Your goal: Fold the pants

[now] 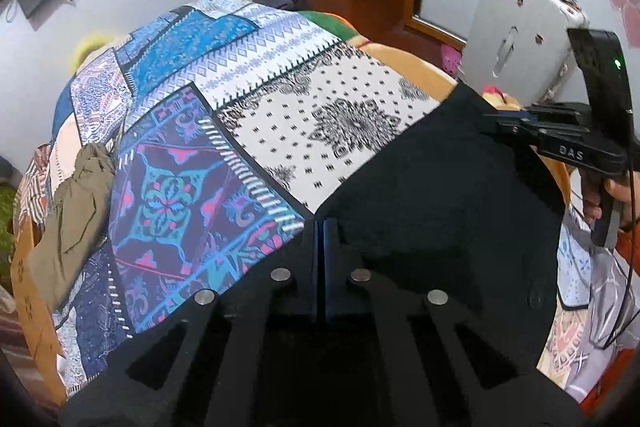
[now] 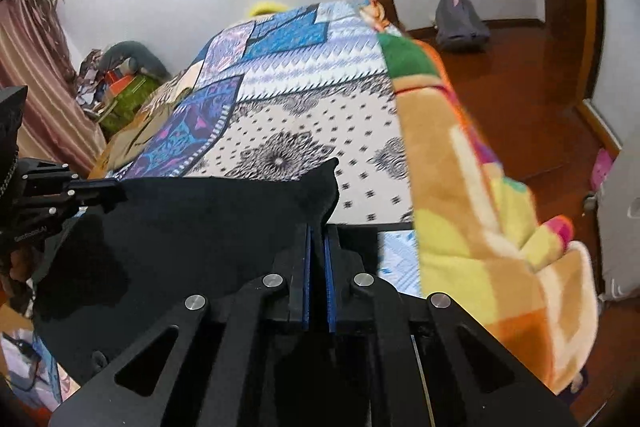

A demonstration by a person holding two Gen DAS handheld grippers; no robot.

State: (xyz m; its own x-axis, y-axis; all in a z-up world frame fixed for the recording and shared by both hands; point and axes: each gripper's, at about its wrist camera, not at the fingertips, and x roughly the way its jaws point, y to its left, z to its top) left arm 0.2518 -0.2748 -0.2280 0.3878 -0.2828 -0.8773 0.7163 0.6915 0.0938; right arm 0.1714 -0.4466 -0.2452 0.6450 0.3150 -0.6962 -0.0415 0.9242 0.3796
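Note:
The black pants (image 1: pixel 432 195) hang stretched between my two grippers above the near end of the bed. My left gripper (image 1: pixel 322 227) is shut on one corner of the pants. My right gripper (image 2: pixel 317 231) is shut on the other corner, and a black fabric tip (image 2: pixel 322 179) sticks up past its fingers. The right gripper also shows in the left wrist view (image 1: pixel 504 125), clamped on the cloth edge. The left gripper shows in the right wrist view (image 2: pixel 96 191), also clamped on the pants (image 2: pixel 192 227).
The bed carries a patchwork sheet (image 1: pixel 248 99) in blue, purple and white. An olive garment (image 1: pixel 76 211) lies at its left edge. A colourful fleece blanket (image 2: pixel 472 187) drapes the bed's right side. A white suitcase (image 1: pixel 520 35), a grey backpack (image 2: pixel 460 19) and wooden floor (image 2: pixel 532 115) lie beyond.

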